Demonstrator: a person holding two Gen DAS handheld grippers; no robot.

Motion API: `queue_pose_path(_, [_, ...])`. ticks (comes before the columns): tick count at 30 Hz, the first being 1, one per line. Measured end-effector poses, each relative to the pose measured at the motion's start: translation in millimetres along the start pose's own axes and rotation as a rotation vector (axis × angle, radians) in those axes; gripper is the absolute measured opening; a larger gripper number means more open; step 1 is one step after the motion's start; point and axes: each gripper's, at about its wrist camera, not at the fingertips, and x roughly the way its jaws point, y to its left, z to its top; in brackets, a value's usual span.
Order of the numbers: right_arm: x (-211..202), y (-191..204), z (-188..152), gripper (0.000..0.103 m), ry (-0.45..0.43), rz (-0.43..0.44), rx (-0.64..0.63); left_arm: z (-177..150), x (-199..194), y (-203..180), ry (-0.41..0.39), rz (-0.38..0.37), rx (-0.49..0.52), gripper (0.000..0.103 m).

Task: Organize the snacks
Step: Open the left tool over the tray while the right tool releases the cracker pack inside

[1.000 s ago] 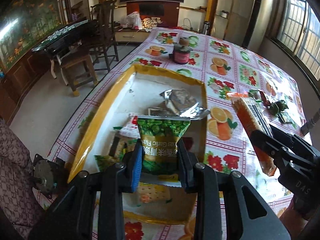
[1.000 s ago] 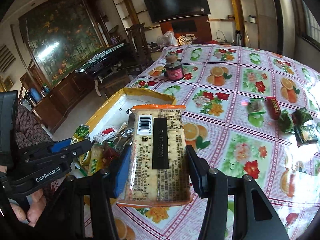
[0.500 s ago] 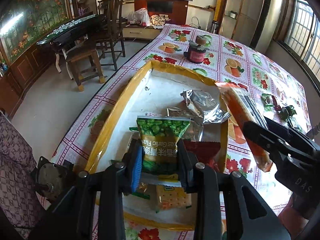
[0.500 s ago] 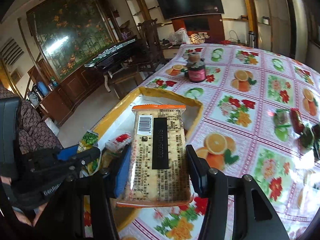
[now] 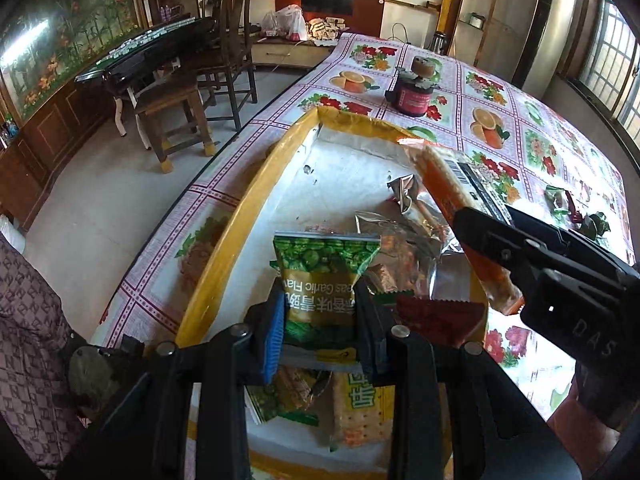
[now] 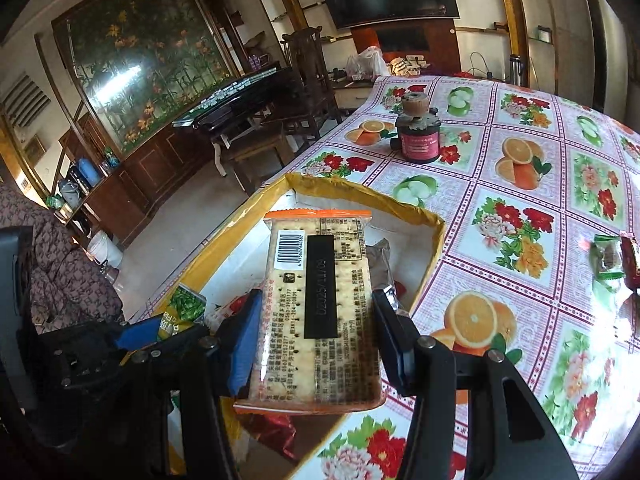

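My left gripper [image 5: 320, 322] is shut on a green pea snack packet [image 5: 324, 276], held upright over the yellow-rimmed cardboard box [image 5: 240, 216]. My right gripper [image 6: 316, 336] is shut on a long cracker pack [image 6: 320, 312] with an orange edge, over the box's near right rim [image 6: 434, 248]. In the left wrist view the cracker pack [image 5: 452, 188] and the right gripper [image 5: 488, 236] reach in from the right above the box. Silver foil packets [image 5: 404, 224], a red packet [image 5: 436, 312] and a cracker packet [image 5: 356, 412] lie inside the box.
The table wears a fruit-and-flower cloth [image 6: 520, 208]. A small dark jar [image 6: 418, 136] stands beyond the box. Loose green and red wrapped snacks [image 6: 608, 260] lie at the right. Wooden chairs [image 5: 224, 60] and a stool [image 5: 172, 120] stand off the table's left edge.
Both grippers have moved left over the box with their packs still gripped. The cracker pack now hangs over the box's right side instead of over the cloth.
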Motion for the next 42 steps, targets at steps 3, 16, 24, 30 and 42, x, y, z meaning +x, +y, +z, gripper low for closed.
queue_pose_path(3, [6.8, 0.1, -0.1, 0.053, 0.01, 0.002, 0.0, 0.1, 3.1, 0.0, 0.005, 0.0, 0.001, 0.033])
queue_pose_path(16, [17.7, 0.6, -1.5, 0.055, 0.025, 0.01, -0.003, 2.3, 13.1, 3.1, 0.024, 0.021, -0.004, 0.035])
queue_pose_path(24, [11.8, 0.8, -0.3, 0.056, 0.019, 0.015, -0.001, 0.3, 17.0, 2.7, 0.047, 0.028, -0.007, 0.056])
queue_pose_path(30, [-7.5, -8.0, -0.6, 0.058, -0.015, 0.017, 0.016, 0.3, 9.2, 3.1, 0.025, 0.04, -0.011, 0.074])
queue_pose_path(42, [-53.1, -53.6, -17.0, 0.06, -0.098, 0.005, 0.176, -9.1, -9.4, -20.2, 0.013, -0.015, -0.006, 0.079])
